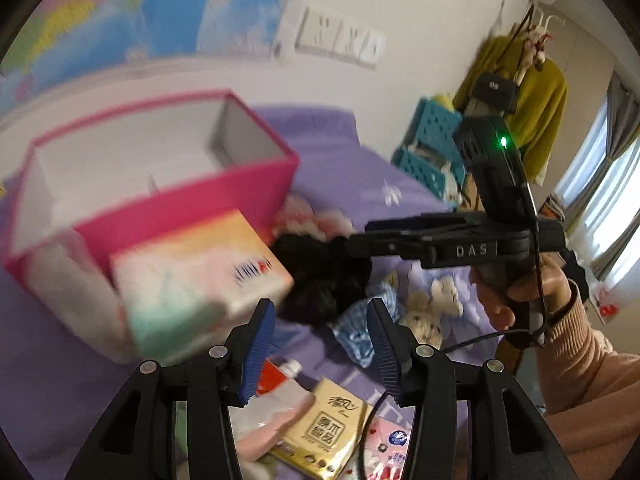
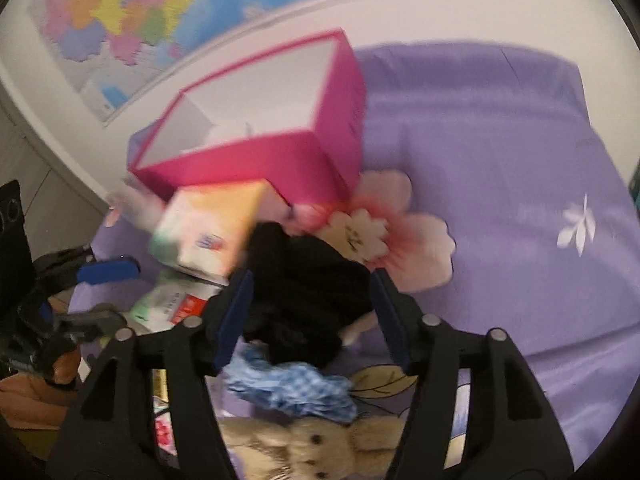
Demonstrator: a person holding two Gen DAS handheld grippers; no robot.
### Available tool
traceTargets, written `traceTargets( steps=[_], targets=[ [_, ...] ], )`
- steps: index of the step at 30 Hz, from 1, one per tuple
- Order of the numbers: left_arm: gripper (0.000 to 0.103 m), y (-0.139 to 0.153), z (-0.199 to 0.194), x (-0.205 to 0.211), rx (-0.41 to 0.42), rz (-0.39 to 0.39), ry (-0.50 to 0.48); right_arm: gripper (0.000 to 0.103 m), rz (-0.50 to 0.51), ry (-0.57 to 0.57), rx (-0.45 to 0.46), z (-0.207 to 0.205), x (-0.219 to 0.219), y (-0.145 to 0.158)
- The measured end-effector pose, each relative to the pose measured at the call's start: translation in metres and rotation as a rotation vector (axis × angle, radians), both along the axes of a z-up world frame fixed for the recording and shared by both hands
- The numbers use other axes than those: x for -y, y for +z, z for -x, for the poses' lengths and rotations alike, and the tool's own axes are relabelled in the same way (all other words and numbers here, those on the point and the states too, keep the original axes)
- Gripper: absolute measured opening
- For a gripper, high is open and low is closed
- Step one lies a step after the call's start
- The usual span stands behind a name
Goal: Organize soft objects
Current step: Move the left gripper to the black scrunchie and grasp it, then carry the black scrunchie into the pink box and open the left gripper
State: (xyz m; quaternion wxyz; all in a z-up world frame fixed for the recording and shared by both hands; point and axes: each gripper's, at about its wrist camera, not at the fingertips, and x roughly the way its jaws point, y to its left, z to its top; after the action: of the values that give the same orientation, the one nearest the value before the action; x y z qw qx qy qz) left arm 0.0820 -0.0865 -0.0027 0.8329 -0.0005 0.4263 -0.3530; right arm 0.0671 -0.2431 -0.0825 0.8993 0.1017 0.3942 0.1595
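A pink box (image 2: 256,160) with white inner walls is seen ahead of both grippers; its contents cannot be made out. A black fuzzy soft item (image 2: 308,288) lies between the parted fingers of the right gripper (image 2: 310,316), unpressed. The left gripper (image 1: 320,348) is held open on nothing, a tissue pack (image 1: 200,280) just ahead-left.

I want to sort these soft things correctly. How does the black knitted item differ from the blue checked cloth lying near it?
The black knitted item is plain, dark and bulky, while the blue checked cloth is light, patterned and thinner. The black item lies between the open fingers of the right gripper; the checked cloth lies nearer the camera, beside the beige plush toy. Both are crumpled on the purple bedsheet.
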Motion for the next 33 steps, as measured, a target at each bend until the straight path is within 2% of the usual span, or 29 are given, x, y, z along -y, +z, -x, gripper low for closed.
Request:
traceTargets(
  steps=[4, 9, 10, 12, 13, 17, 20, 23, 33],
  targets=[
    [0.048, -0.02, -0.008, 0.017, -0.056, -0.032, -0.012, 0.068, -0.023, 0.009, -0.036, -0.014, 0.002, -0.018],
    [0.049, -0.031, -0.016, 0.031, -0.095, -0.053, -0.002, 0.068, -0.065, 0.044, -0.058, -0.024, 0.002, -0.032],
    [0.048, -0.032, -0.018, 0.033, -0.099, -0.057, 0.0, 0.065, -0.074, 0.053, -0.054, -0.023, 0.002, -0.033],
    [0.048, -0.032, -0.019, 0.036, -0.104, -0.057, -0.003, 0.049, -0.089, 0.066, -0.045, -0.021, 0.004, -0.034],
    [0.048, -0.031, -0.019, 0.038, -0.105, -0.061, -0.002, 0.038, -0.098, 0.071, -0.042, -0.02, 0.005, -0.033],
    [0.045, -0.032, -0.021, 0.042, -0.112, -0.069, -0.005, 0.021, -0.109, 0.082, -0.013, -0.012, 0.007, -0.03],
    [0.03, -0.032, -0.022, 0.042, -0.121, -0.067, -0.005, 0.017, -0.122, 0.084, 0.028, -0.003, 0.007, -0.022],
    [0.019, -0.029, -0.022, 0.041, -0.118, -0.049, -0.006, 0.015, -0.13, 0.094, 0.076, 0.008, 0.007, -0.01],
    [0.016, 0.024, -0.014, 0.027, 0.006, 0.032, 0.019, 0.015, -0.133, 0.16, 0.26, 0.038, -0.005, 0.053]
  ],
)
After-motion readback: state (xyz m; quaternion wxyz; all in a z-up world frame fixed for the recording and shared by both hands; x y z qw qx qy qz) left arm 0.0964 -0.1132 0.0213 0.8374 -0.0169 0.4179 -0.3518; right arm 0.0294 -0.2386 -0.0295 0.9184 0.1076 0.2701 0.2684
